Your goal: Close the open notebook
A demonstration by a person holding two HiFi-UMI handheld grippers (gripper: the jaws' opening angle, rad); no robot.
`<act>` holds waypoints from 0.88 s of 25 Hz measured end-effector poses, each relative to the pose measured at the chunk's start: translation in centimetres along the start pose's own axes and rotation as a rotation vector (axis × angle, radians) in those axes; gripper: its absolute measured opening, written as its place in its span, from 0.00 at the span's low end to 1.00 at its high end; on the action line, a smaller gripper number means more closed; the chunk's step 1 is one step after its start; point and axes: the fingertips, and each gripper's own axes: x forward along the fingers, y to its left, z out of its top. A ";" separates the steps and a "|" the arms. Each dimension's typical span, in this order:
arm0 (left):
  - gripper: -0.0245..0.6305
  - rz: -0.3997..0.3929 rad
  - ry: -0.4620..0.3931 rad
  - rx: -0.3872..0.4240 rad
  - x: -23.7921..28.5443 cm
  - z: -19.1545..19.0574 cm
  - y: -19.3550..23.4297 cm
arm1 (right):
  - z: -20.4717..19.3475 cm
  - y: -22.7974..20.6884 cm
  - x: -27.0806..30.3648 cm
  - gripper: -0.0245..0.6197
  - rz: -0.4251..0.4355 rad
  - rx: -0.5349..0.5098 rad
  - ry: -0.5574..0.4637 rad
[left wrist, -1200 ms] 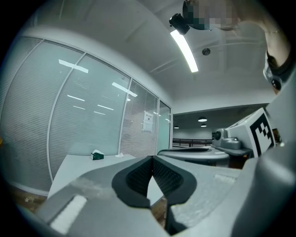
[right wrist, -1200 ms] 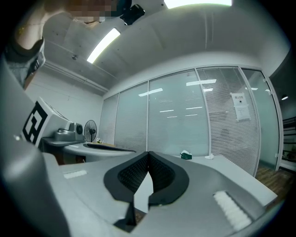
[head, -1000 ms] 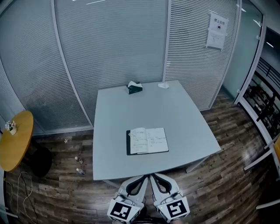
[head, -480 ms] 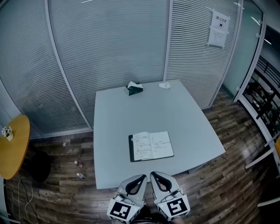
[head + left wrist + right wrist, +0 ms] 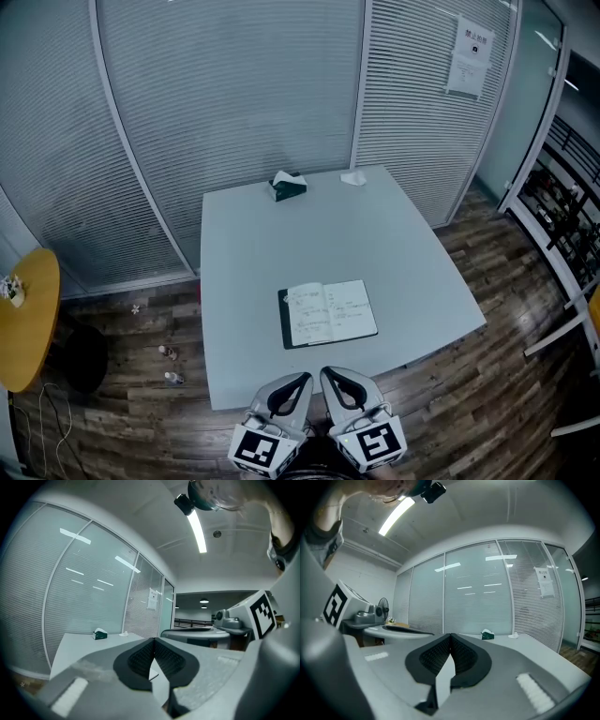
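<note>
Grey tabletop fills the middle of the head view, and the open notebook [image 5: 328,314] lies flat on the table [image 5: 253,244], towards the near edge and a little right of centre. Its pale pages face up with faint handwriting, and a dark cover strip shows along the left side.

Down at the bottom of the head view the two grippers sit side by side just off the near edge of the table – clear of the notebook, touching nothing. The left gripper [image 5: 153,641] has its jaws pressed together, the ribbed black pads meeting with nothing between them. The right gripper [image 5: 450,637] looks the same: pads closed on each other, empty. Both point roughly level across the tabletop, and their marker cubes [image 5: 260,452] sit closest to the camera.

At the far edge of the table a green tissue box [image 5: 288,186] stands near the middle – a small white crumpled thing [image 5: 352,178] lies to its right, well apart from the notebook. Behind them runs a glass wall with blinds, with a paper notice [image 5: 467,58] stuck on it at upper right. A round yellow table [image 5: 23,319] stands at the left on the wooden floor [image 5: 487,375].
</note>
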 end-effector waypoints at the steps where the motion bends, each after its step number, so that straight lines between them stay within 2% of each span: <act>1: 0.04 0.002 0.001 -0.002 0.1 0.0 0.2 | -0.1 0.0 0.1 0.04 0.001 0.002 0.008; 8: 0.04 0.027 -0.009 -0.027 1.8 0.5 1.6 | 0.1 -1.5 1.8 0.04 0.016 -0.005 0.005; 11: 0.04 0.035 -0.012 -0.009 3.0 0.7 2.3 | 0.2 -2.5 2.7 0.04 0.027 -0.005 0.008; 22: 0.04 0.084 -0.021 -0.010 10.1 2.4 5.5 | 1.3 -8.1 7.7 0.04 0.088 -0.003 0.001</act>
